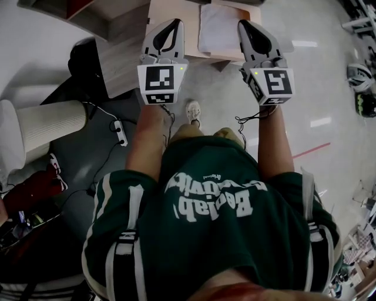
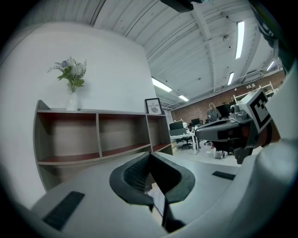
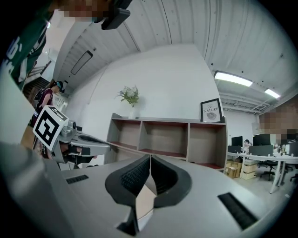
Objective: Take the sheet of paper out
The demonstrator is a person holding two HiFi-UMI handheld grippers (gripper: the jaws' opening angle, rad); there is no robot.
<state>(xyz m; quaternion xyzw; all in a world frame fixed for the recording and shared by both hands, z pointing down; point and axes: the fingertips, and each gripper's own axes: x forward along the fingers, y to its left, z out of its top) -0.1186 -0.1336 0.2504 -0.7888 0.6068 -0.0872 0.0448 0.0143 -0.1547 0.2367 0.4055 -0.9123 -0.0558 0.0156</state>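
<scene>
Ceiling strip lights [image 2: 240, 39] glare overhead, while the fisheye views bend and darken at their edges.

The framed sign [image 3: 211, 110] atop the shelf [image 3: 167, 139] reads "NATURE"; the shirt lettering [image 1: 210, 197] is unclear.

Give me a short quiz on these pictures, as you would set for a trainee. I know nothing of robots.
1. True or false: the left gripper and the right gripper both have their jaws wide apart.
2. Multiple choice: what stands on top of the shelf unit, at its left end? A) a vase of flowers B) a monitor C) a cardboard box
3. Short answer: in the head view, what lies on the table ahead, between the two grippers?

Key: 1. False, both are shut with nothing between the jaws. 2. A. 3. A white sheet.
</scene>
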